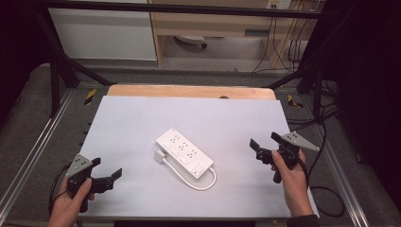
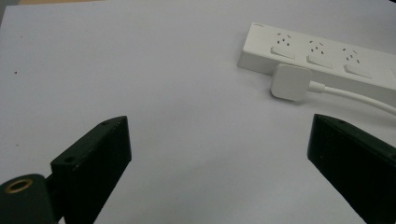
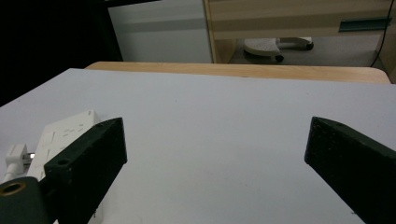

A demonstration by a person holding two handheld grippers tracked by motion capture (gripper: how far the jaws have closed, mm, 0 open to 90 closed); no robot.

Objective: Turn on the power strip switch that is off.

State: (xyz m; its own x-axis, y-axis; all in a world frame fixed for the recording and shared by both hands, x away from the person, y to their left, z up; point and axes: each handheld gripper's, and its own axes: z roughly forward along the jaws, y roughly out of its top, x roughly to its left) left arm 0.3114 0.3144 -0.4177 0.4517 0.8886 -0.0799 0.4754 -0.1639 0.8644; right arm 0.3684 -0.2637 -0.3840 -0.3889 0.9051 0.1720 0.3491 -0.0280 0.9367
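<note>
At the centre of the surface (image 1: 132, 118) in the high view lies the white power strip (image 1: 185, 152), its plug (image 1: 160, 157) unplugged at 9 o'clock of it. Left claw (image 1: 108, 176) waits at 7 o'clock, right claw (image 1: 263, 144) at 3 o'clock, both wide and empty.

Left gripper view: the plug (image 2: 290, 82) sits at 1 o'clock, touching the strip (image 2: 327, 58).

Right gripper view: the strip (image 3: 60, 135) lies at 9 o'clock.

Judging by this, the approach has only begun; next, 1 claw must close on the plug.
</note>
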